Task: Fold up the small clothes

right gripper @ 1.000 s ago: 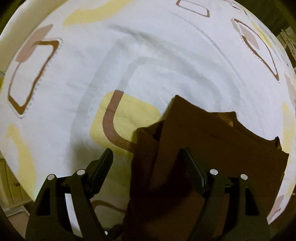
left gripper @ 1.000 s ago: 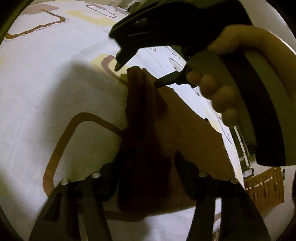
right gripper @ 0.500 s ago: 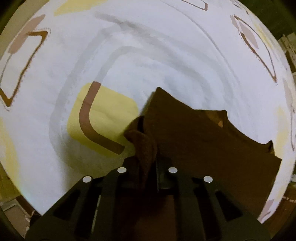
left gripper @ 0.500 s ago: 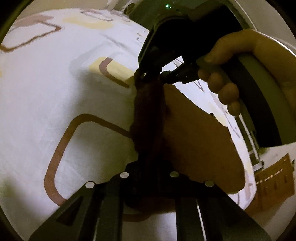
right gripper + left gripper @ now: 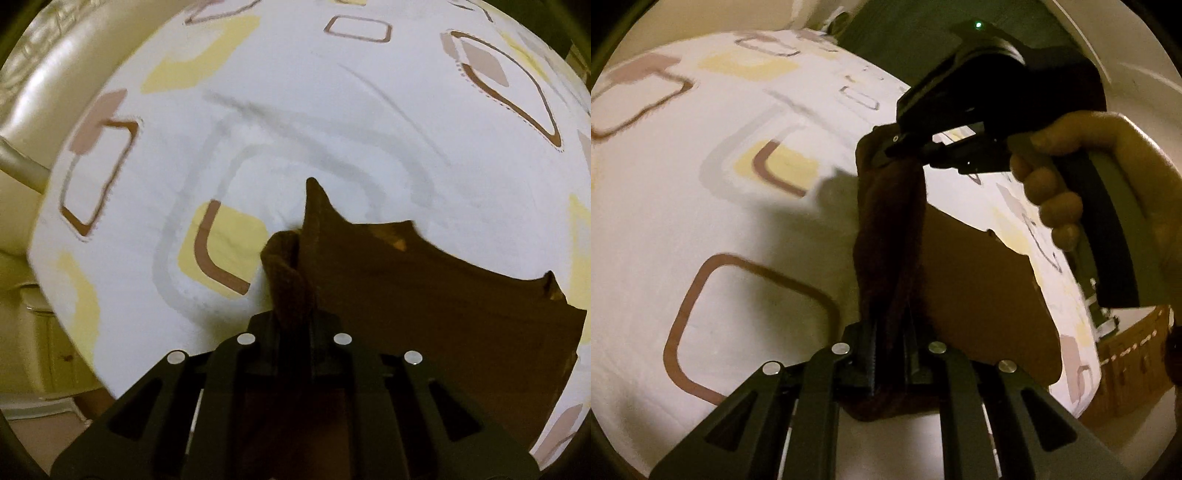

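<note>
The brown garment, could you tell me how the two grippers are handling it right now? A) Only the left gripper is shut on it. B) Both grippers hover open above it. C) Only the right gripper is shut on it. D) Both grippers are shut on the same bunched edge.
D: the left gripper and the right gripper each pinch the brown garment along one bunched edge stretched between them.

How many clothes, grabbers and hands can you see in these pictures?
Brown garment: 1
Grippers: 2, the left gripper and the right gripper, both shut on the garment
Hand on the right gripper's handle: 1
Patterned bedsheet: 1
Total: 5
</note>
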Action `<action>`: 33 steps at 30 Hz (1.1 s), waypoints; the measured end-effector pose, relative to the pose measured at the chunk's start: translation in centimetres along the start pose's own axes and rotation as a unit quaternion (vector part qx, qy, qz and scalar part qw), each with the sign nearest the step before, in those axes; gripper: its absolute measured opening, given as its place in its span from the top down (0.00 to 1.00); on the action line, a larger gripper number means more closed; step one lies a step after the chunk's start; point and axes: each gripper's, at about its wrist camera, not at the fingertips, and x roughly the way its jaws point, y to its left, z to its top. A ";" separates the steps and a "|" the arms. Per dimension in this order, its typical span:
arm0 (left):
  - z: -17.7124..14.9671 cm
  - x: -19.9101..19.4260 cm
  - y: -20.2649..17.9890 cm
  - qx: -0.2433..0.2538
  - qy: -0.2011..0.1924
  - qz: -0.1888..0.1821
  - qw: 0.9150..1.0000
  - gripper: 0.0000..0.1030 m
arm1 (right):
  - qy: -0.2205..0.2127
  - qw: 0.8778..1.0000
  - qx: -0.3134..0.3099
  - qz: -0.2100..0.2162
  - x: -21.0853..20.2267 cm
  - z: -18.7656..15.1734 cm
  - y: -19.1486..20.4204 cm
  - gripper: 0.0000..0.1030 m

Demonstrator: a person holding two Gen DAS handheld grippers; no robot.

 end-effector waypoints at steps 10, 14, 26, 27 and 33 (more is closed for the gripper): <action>1.7 0.6 -8.0 0.061 0.009 0.011 0.998 0.90 | -0.053 0.996 0.031 0.059 -6.0 -1.6 -5.7 0.91; 1.9 2.2 -11.2 0.080 0.018 0.013 0.997 0.90 | -0.070 0.993 0.046 0.083 -7.6 -2.7 -9.1 0.91; -0.8 6.1 -17.6 0.123 0.049 0.024 0.991 0.90 | -0.104 0.979 0.104 0.144 -9.2 -7.5 -20.1 0.91; -0.8 6.5 -18.0 0.125 0.052 0.024 0.990 0.90 | -0.106 0.978 0.106 0.147 -9.2 -7.7 -20.7 0.91; -1.8 8.1 -20.2 0.134 0.064 0.032 0.988 0.90 | -0.114 0.972 0.124 0.165 -9.1 -8.7 -23.8 0.91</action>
